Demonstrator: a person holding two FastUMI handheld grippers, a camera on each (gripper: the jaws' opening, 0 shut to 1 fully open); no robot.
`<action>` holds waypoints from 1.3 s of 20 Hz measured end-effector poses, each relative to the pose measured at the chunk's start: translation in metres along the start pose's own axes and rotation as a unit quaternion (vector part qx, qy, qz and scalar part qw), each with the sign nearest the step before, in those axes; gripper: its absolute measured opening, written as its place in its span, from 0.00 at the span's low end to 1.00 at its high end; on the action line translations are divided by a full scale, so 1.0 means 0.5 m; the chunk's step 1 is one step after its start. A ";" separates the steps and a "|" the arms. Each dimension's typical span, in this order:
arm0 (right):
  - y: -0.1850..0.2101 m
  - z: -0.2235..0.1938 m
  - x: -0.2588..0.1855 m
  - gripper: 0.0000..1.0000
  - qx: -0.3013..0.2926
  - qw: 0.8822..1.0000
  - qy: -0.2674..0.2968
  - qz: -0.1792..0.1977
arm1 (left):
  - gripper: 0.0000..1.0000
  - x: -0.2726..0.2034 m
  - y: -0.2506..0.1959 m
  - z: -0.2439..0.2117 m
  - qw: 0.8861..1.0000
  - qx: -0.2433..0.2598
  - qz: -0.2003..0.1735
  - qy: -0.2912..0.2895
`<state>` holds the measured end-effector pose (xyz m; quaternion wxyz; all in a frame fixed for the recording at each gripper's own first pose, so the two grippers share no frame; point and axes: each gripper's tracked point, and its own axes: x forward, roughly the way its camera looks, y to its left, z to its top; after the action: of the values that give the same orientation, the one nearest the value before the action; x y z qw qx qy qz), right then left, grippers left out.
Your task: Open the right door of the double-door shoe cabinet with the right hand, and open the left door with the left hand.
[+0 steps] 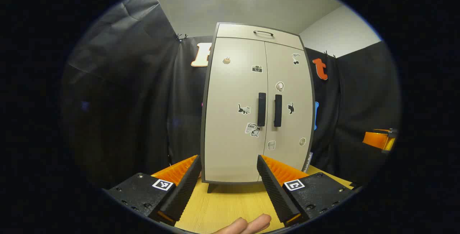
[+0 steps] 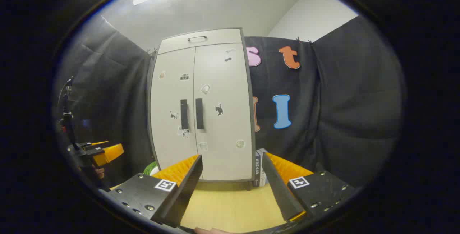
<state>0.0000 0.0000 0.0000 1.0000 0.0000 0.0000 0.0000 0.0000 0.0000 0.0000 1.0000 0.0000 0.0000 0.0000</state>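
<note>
Tabletop (image 1: 230, 205) bears shut cabinet (image 1: 251, 119); both tools wide; right view adds perhaps books (image 2: 260, 171) beside it

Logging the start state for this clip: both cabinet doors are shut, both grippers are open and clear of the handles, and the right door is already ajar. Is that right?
Not quite. The right door is not ajar: in the right gripper view it sits flush beside the left door, both shut. The rest holds: the left gripper and the right gripper have their jaws open, short of the handles.
</note>
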 end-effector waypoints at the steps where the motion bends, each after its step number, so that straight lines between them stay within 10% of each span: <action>1: 0.003 0.003 -0.004 0.98 -0.004 1.000 -0.003 0.000 | 0.96 0.002 0.004 0.005 1.000 0.004 0.003 -0.002; 13: 0.058 -0.003 0.019 0.98 -0.015 1.000 -0.001 0.015 | 0.96 -0.010 0.053 0.001 1.000 0.004 0.026 0.000; 26: 0.188 0.002 0.256 0.98 -0.039 0.998 0.050 0.022 | 0.96 -0.040 0.094 -0.028 1.000 -0.001 0.025 0.011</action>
<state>0.1280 0.0942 0.0008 0.9978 -0.0386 0.0501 0.0218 -0.0200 0.0469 -0.0140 0.9996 -0.0008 0.0105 0.0251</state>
